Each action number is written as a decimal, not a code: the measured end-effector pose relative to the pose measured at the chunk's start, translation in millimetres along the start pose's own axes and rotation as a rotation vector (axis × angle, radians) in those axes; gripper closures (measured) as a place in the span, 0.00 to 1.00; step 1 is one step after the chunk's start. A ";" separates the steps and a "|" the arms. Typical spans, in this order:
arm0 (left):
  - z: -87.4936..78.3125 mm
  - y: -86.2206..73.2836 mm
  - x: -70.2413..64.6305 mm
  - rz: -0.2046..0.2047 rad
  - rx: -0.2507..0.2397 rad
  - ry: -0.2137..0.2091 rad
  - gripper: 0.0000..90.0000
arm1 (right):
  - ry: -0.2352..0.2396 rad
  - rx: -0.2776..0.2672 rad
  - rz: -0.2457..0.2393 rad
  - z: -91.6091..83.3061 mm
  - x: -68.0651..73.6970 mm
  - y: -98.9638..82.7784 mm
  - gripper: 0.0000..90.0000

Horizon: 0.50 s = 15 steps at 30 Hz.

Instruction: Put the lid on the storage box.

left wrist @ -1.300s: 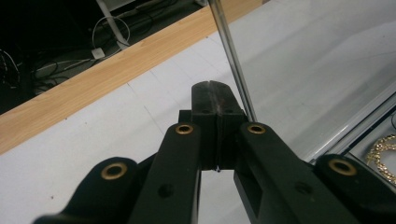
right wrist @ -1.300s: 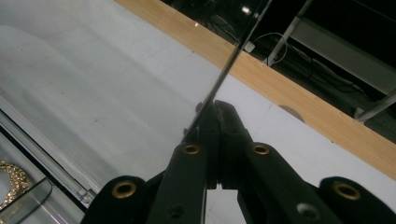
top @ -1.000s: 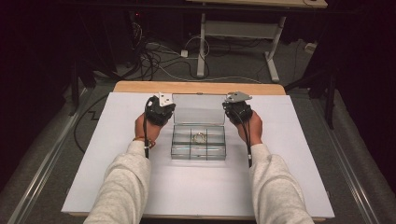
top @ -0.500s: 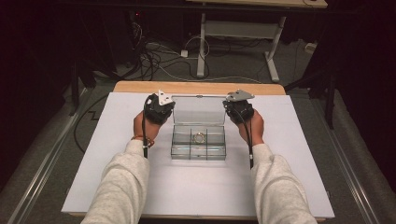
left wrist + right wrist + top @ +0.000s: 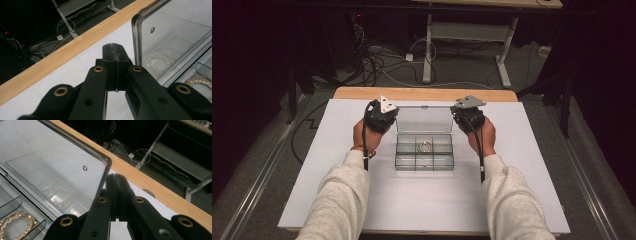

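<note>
Clear compartment box [image 5: 424, 152] sits mid-bench on the white sheet, lid [image 5: 424, 119] standing open, roughly upright at the back. Gold bracelet [image 5: 425, 147] lies in a middle compartment. Looks like the opening is done, or a closing is not yet begun; can't tell which.

Left gripper [image 5: 115, 53] is just beside the lid's left edge, fingers pressed shut on nothing. Right gripper [image 5: 115, 185] is at the lid's right corner, fingers also closed and empty; contact with the lid unclear.

The bench's wooden edge [image 5: 362, 93] runs close behind the lid, little room there. Plenty of bare sheet to both sides and in front.
</note>
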<state>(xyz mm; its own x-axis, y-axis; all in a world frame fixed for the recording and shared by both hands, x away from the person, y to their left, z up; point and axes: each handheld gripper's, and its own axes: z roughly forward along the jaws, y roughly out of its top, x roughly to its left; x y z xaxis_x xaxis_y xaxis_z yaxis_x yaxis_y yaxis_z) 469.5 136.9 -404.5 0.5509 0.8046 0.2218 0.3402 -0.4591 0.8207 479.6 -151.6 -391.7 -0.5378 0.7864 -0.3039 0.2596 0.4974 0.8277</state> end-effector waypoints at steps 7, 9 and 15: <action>-0.2 -0.2 -1.5 -0.019 -0.006 0.001 0.97 | -0.004 -0.002 0.007 -3.7 1.5 -0.6 1.00; -0.3 0.1 -1.9 -0.017 -0.007 0.003 0.97 | -0.007 -0.006 0.008 -4.5 2.1 -1.5 1.00; -2.3 2.0 -1.2 0.001 -0.024 0.013 0.97 | -0.015 -0.021 0.012 -6.9 2.5 -1.2 1.00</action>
<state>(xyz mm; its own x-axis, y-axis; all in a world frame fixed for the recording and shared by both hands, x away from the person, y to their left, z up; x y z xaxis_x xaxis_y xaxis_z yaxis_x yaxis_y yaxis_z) 467.8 135.9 -401.9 0.5409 0.8093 0.2292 0.3213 -0.4506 0.8329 472.4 -152.8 -390.2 -0.5230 0.7976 -0.3006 0.2489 0.4802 0.8411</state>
